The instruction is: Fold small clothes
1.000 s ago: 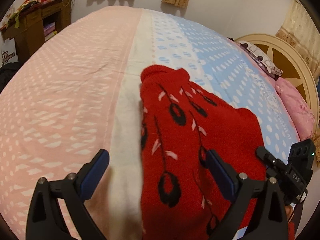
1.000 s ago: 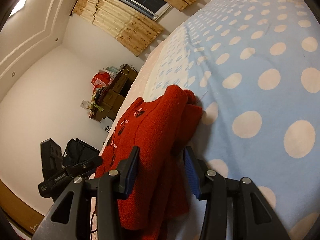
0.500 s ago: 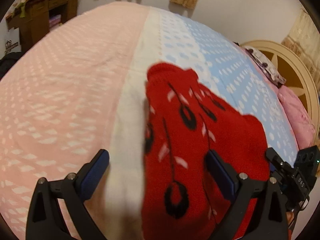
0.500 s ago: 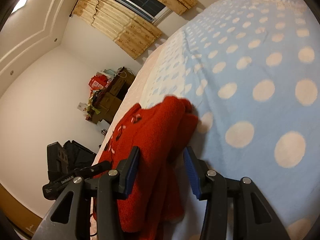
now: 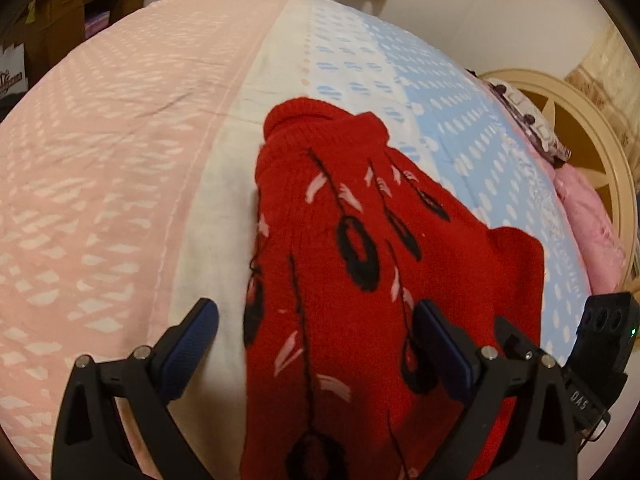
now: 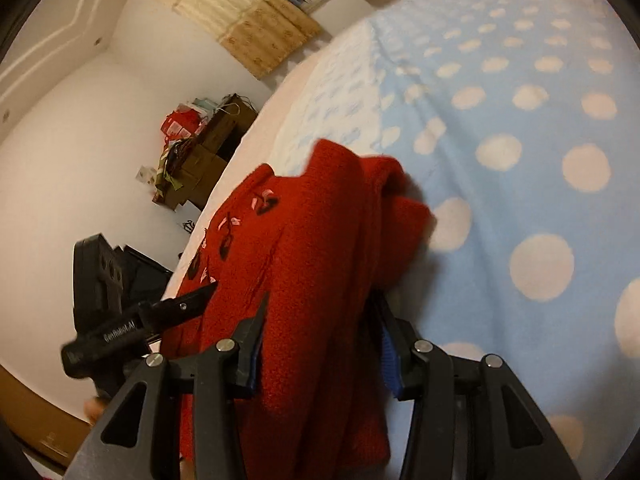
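A small red knitted sweater [image 5: 360,264] with black and pink feather patterns lies folded lengthwise on the bed, collar at the far end. My left gripper [image 5: 316,344] is open, its fingers straddling the sweater's near left part without gripping it. The sweater also shows in the right wrist view [image 6: 304,264], bunched into thick folds. My right gripper [image 6: 320,340] is shut on the sweater's right edge, the fabric filling the gap between the blue pads. The left gripper's body [image 6: 120,320] shows at the left of the right wrist view.
The bed cover [image 5: 100,160] is pink on the left, white in the middle and blue with dots on the right. A cream headboard [image 5: 592,140] and a pink pillow [image 5: 592,220] stand at the right. A cluttered wooden desk [image 6: 200,152] stands by the far wall.
My right gripper has closed in on the sweater's edge and moved forward into it; the folds now bulge between its pads. My left gripper has shifted slightly forward over the sweater and stays open.
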The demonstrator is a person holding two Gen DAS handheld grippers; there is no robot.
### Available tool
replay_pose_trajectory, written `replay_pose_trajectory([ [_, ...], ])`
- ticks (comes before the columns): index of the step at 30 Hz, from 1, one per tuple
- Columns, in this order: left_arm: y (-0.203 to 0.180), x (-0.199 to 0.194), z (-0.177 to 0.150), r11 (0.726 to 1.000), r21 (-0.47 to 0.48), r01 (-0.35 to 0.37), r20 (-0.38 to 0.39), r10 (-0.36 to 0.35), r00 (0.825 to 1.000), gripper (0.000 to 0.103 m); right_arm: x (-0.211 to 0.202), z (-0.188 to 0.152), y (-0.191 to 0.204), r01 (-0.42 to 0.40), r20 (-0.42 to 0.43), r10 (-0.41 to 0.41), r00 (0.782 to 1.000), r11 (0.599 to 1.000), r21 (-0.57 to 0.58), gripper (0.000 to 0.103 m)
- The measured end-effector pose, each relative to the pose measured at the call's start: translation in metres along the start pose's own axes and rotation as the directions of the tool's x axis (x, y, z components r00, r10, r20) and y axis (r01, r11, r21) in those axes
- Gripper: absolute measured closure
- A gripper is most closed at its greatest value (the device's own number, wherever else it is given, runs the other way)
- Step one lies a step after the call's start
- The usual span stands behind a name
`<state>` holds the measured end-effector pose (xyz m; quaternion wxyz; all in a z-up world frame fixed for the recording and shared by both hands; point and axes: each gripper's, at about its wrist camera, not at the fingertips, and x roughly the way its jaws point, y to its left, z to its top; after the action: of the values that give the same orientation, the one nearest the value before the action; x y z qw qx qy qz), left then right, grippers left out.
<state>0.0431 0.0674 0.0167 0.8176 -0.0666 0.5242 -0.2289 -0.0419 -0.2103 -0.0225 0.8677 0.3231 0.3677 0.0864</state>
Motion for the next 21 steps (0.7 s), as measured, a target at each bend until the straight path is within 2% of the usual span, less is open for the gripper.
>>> replay_pose_trajectory([
  [9, -0.007, 0.002, -0.001, 0.999, 0.027, -0.033, 0.035, 0.032, 0.999, 0.004, 0.01, -0.007, 0.015, 0.042, 0.037, -0.04, 0.999, 0.998, -0.054, 0.055],
  [11, -0.009, 0.002, -0.003, 0.999, 0.032, -0.02, 0.041, 0.019, 0.999, 0.011, 0.015, -0.006, 0.019, 0.049, 0.041, -0.046, 0.998, 0.995, -0.083, 0.054],
  [13, -0.012, 0.001, -0.002, 0.999, 0.041, 0.003, 0.045, -0.005, 0.999, 0.025, 0.018, -0.005, 0.02, 0.052, 0.043, -0.049, 0.998, 0.995, -0.085, 0.053],
  [15, -0.014, -0.001, -0.002, 0.999, 0.047, -0.007, 0.055, 0.004, 0.998, 0.03, 0.019, -0.005, 0.022, 0.062, 0.039, -0.059, 0.997, 0.994, -0.087, 0.053],
  [17, -0.016, -0.004, -0.005, 0.999, 0.042, -0.01, 0.071, 0.007, 0.997, 0.038, 0.019, -0.006, 0.026, 0.078, 0.039, -0.074, 0.996, 0.992, -0.095, 0.057],
  [19, -0.021, -0.008, -0.006, 0.998, 0.052, -0.025, 0.088, 0.02, 0.996, 0.051, 0.018, -0.008, 0.03, 0.091, 0.047, -0.087, 0.995, 0.991, -0.096, 0.064],
  [21, -0.026, -0.016, -0.009, 0.996, 0.079, -0.051, 0.114, 0.042, 0.993, 0.057, 0.016, -0.009, 0.038, 0.124, 0.056, -0.117, 0.991, 0.985, -0.122, 0.067],
])
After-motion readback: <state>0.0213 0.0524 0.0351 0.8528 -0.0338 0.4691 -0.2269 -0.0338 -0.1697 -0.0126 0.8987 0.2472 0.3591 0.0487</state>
